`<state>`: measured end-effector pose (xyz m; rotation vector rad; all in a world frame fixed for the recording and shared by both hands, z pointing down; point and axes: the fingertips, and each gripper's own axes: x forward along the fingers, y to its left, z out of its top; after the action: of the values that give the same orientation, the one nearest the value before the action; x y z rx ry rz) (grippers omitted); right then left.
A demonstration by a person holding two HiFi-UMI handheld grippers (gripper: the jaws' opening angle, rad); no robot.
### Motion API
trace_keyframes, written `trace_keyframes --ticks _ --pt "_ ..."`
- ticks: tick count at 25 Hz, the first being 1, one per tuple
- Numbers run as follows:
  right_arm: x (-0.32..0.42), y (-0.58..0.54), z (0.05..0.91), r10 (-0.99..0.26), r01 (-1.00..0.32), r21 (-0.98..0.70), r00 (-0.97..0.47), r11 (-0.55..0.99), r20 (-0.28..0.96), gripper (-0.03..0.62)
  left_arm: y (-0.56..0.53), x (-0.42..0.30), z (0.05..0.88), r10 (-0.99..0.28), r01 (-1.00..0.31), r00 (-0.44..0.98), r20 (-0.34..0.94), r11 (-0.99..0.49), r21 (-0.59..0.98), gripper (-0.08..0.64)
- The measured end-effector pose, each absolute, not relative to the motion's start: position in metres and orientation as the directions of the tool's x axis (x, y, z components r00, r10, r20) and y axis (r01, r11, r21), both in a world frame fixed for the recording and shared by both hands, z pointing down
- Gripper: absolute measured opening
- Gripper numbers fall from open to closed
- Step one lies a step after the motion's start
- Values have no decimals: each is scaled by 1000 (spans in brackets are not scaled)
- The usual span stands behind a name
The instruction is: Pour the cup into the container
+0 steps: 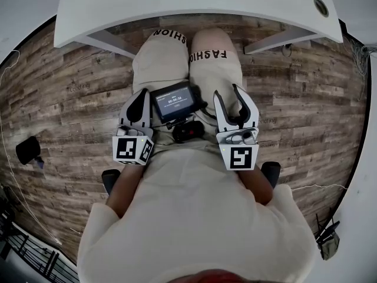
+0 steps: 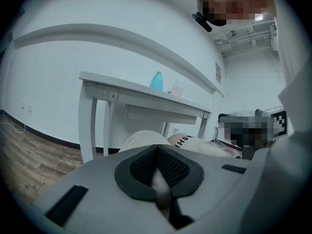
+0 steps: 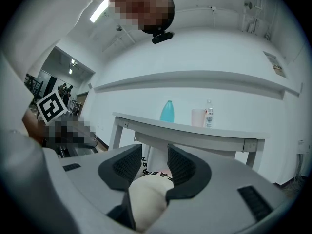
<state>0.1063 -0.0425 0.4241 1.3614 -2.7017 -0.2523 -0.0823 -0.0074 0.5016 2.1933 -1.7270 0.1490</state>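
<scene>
Left gripper (image 1: 141,94) clenched on nothing at centre left, right gripper (image 1: 227,93) slightly parted, empty (a knee shows beyond), pale cup (image 3: 198,117) beside teal bottle (image 3: 167,111) on white table (image 3: 219,134), right-gripper view's centre.

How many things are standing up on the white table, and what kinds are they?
Bottles: 2 (teal bottle, clear bottle)
Cups: 1 (cup)
Total: 3
</scene>
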Motion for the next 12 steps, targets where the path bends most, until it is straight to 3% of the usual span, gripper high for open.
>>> trace_keyframes --ticks 12 --pt "119 -27 423 -815 -798 189 -580 572 14 167 4 -70 502 -916 -952 272 296 -212 219 10"
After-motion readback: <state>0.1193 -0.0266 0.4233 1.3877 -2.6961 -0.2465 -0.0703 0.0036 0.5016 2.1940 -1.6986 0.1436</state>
